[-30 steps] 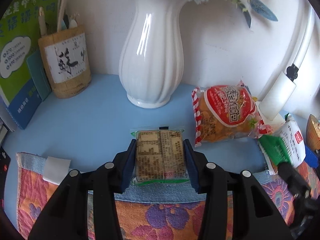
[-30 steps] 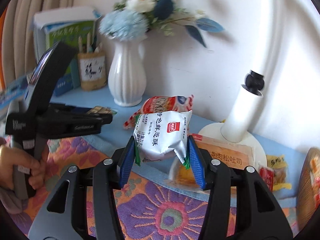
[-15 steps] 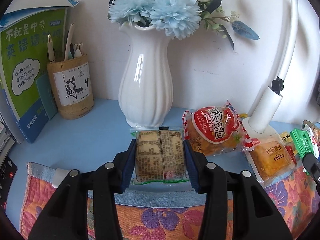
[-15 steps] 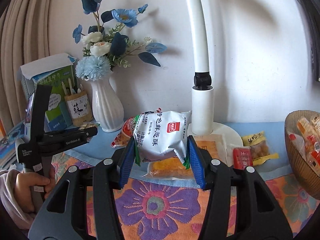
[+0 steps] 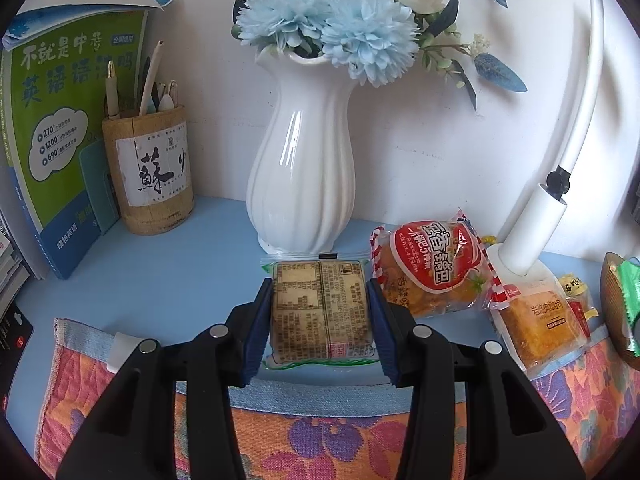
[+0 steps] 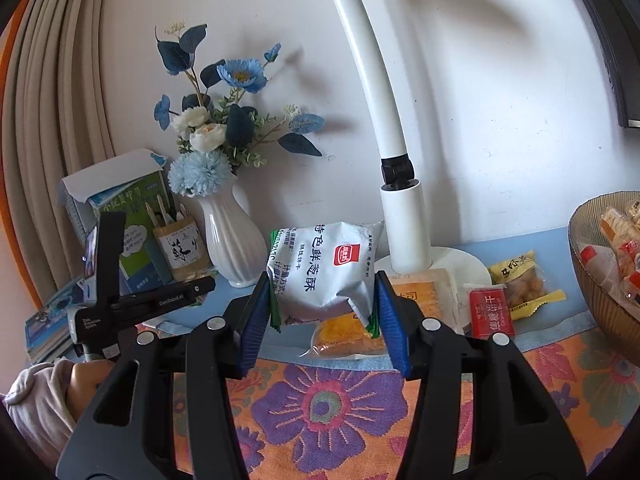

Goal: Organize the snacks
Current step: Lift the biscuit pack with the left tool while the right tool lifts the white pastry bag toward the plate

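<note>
My left gripper (image 5: 320, 322) is shut on a flat clear-wrapped snack packet (image 5: 322, 312) with brown printed text, held above the blue tabletop in front of the white vase (image 5: 300, 172). My right gripper (image 6: 322, 312) is shut on a puffy white snack bag (image 6: 328, 272) with blue characters and a red logo. From the right wrist view, the left gripper (image 6: 200, 286) shows at the left, held by a hand (image 6: 86, 376). On the table lie a red bread packet (image 5: 432, 272), an orange cake packet (image 5: 540, 324), a small red packet (image 6: 490, 312) and a yellow snack packet (image 6: 520, 280). A brown bowl (image 6: 592, 280) holds several snacks at the right.
A floral cloth (image 6: 320, 400) covers the near table. A white lamp stand (image 6: 404, 220) rises behind the packets. A bamboo pen holder (image 5: 148, 176) and a green book (image 5: 60, 120) stand at the back left. Curtains (image 6: 52, 120) hang at the far left.
Both views have tilted up: the flowers and the lamp arm come into sight. The right gripper swung right with its bag, bringing the bowl into view. Both grips are unchanged.
</note>
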